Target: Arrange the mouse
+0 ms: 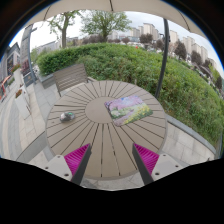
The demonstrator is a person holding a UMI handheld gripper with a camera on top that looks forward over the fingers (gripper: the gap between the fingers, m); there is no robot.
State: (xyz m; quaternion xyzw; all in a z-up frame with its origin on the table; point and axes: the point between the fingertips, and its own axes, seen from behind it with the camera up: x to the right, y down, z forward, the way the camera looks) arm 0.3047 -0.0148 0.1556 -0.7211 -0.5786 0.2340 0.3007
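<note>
One gripper (110,160) hovers open above table (95,125); mouse (66,117) beyond.

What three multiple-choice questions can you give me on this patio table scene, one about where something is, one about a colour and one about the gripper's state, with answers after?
1. Where does the mouse lie?
A. On the round wooden table, beyond the fingers, toward the side with the bench
B. On the grass
C. Between the fingers

2. What colour are the pads on the gripper fingers?
A. Yellow
B. Magenta
C. Blue

3. What state is the gripper in?
A. Shut on the mouse
B. Shut on the bag
C. Open, holding nothing

Answers:
1. A, the small grey mouse rests on the slats, apart from the light bag on the other side.
2. B, both inner pads show bright magenta.
3. C, the fingers stand wide apart with only bare tabletop between them.
</note>
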